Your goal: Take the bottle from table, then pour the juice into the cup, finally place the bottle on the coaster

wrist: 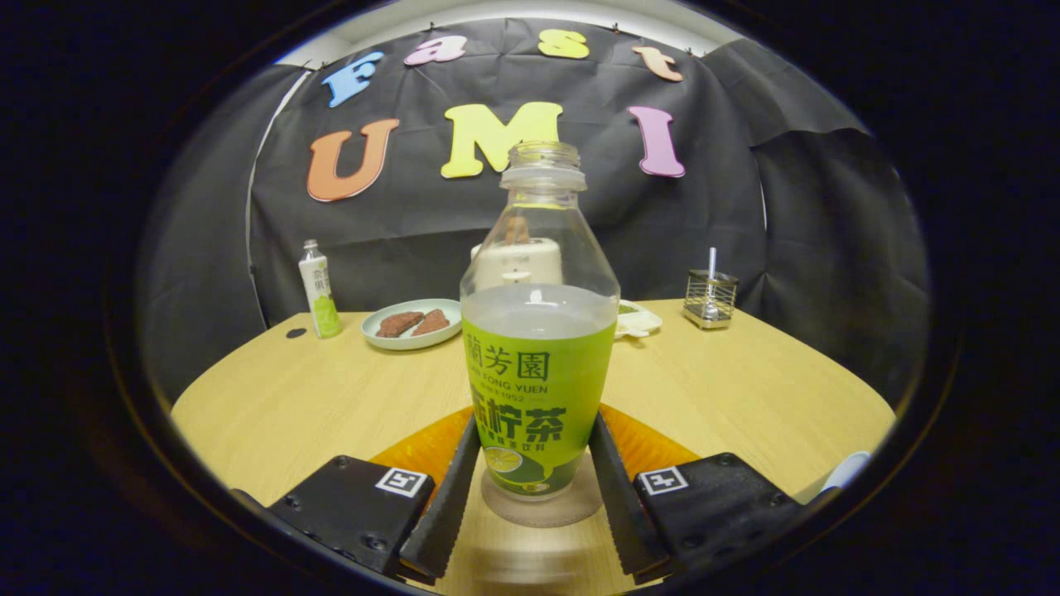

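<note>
bottle (538,331) upright on coaster (542,505) between gripper (530,488) fingers; plate (411,324) behind-left, wire holder (710,300) behind-right.

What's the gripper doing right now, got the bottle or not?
Gripper: closed on the bottle, a finger pressing each side of its lower label.

Dim indoor light comes from above, leaving the wooden table (729,389) evenly lit and the cloth wall behind it dark. Strong fisheye distortion bows the table's far edge and curves the wall toward the sides. The bottle (538,331) at centre is sharp, with soft pale reflections on its clear upper half. At the bottom of the frame the gripper (537,497) is slightly blurred, its jaws against the bottle's sides.
</note>
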Motion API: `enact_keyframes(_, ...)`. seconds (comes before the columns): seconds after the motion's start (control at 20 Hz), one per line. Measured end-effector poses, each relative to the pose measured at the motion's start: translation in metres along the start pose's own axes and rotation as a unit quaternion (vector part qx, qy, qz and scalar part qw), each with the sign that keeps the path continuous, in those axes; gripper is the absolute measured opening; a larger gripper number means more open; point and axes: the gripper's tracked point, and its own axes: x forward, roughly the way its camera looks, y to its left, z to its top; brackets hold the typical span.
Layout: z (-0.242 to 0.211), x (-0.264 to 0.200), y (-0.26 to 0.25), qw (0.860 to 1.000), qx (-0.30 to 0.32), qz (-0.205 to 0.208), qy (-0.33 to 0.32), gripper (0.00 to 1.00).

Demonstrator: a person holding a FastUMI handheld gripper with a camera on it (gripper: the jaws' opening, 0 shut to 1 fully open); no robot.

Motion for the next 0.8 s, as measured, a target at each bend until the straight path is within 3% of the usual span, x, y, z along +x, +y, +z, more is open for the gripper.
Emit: enact_keyframes(0.8,-0.0053,0.0056,-0.0025,1.000,-0.015,0.008,-0.008,0.83)
